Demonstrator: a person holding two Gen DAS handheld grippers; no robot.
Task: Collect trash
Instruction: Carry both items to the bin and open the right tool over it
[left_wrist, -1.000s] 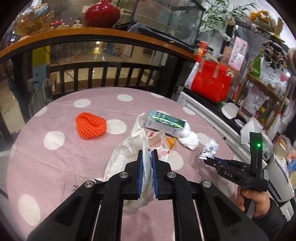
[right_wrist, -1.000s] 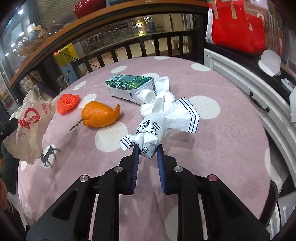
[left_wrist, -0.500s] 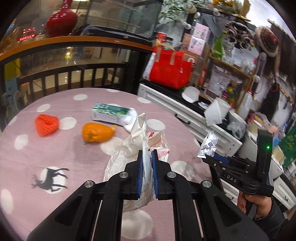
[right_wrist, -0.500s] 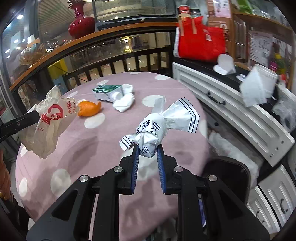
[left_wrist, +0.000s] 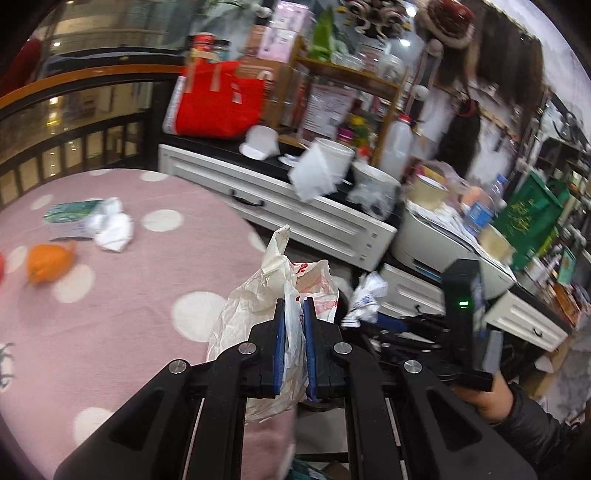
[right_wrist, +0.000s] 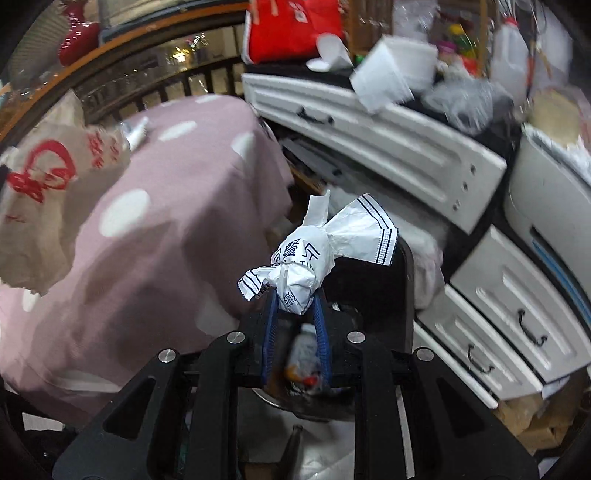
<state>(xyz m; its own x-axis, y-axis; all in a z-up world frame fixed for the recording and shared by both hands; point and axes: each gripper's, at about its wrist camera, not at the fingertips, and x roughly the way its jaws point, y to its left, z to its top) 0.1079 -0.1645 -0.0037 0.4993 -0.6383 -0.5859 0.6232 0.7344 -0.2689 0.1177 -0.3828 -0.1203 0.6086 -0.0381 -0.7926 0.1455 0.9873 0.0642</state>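
Right wrist view: the right gripper (right_wrist: 295, 295) is clamped on a crumpled wrapper (right_wrist: 306, 266), hanging above a black bin (right_wrist: 404, 295). The left gripper (left_wrist: 293, 332) pinches a plastic bag (left_wrist: 258, 306). Both look light, soft and crushable; pinching bunched folds probably suits them.

Left gripper (left_wrist: 294, 310), right gripper (right_wrist: 294, 306): jaws clamped, angled down.

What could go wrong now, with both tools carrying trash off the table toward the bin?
The right tool pinches only the crumpled wrapper's lower end; it could slip out short of the black bin. The plastic bag in the left tool hangs loose and may snag on the bin's rim.
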